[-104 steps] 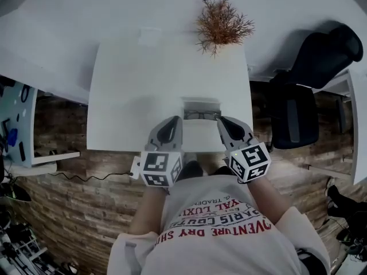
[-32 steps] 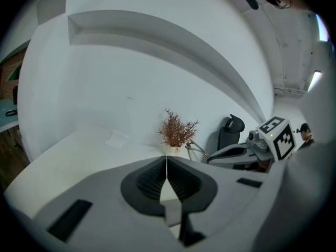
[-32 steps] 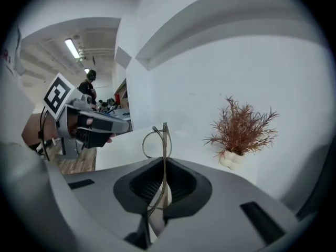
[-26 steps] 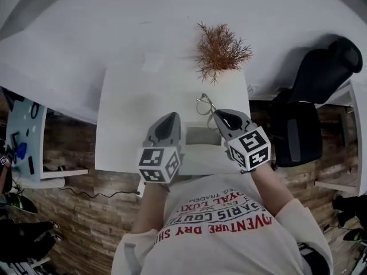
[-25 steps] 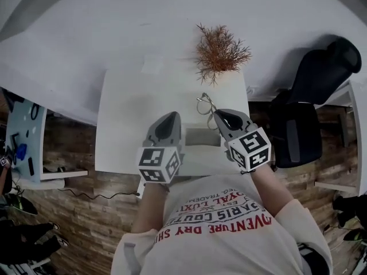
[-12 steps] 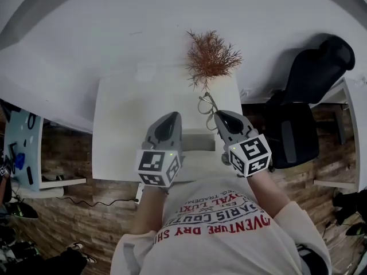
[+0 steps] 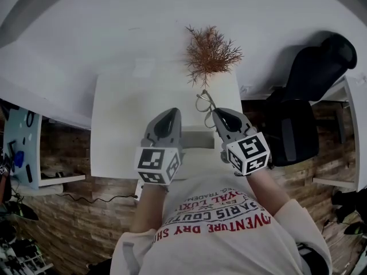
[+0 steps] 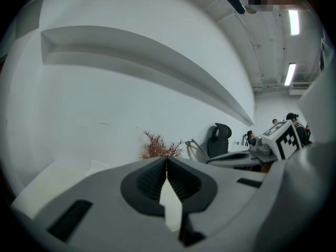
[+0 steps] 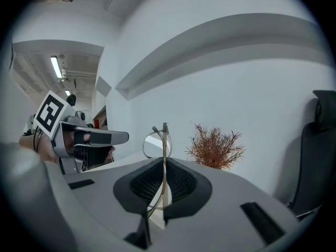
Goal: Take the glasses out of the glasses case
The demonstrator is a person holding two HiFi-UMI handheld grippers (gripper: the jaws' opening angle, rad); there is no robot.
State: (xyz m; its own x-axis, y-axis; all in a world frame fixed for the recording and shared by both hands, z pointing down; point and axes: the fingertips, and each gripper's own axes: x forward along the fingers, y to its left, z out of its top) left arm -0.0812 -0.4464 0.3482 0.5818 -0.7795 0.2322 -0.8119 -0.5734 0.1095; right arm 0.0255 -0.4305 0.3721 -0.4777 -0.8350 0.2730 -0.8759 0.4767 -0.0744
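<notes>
Since the glasses [image 7: 203,103] are already out of the glasses case [image 7: 198,139], your next move turns on where they hang relative to it. At the left, your left gripper [image 7: 170,114] hovers over the near part of the white bench [image 7: 126,113]. Its fingers [image 8: 149,180] are pressed together with nothing between them.

Just right of it, between the two grippers, the case lies on the bench as a low grey oblong. Its long axis runs across your view, and its inside cannot be read from here.

Further right, your right gripper [image 7: 214,113] is clenched on the glasses. The ribbed dark fingers [image 9: 181,182] pinch a thin metal part of the frame. The frame stands upright and nearly edge-on along the line of the fingers, with one round rim showing to its left.

From the head view the glasses project off the fingertips, beyond the case and clear of it, towards the dried russet plant [image 7: 211,49] at the far edge of the bench. The right hand alone carries them; the left is free.

In my judgement the extraction is done and a set-down is left to do. Thin wire in so narrow a pinch could swing or slip. A black chair [image 7: 321,67] stands off the bench at far right.
</notes>
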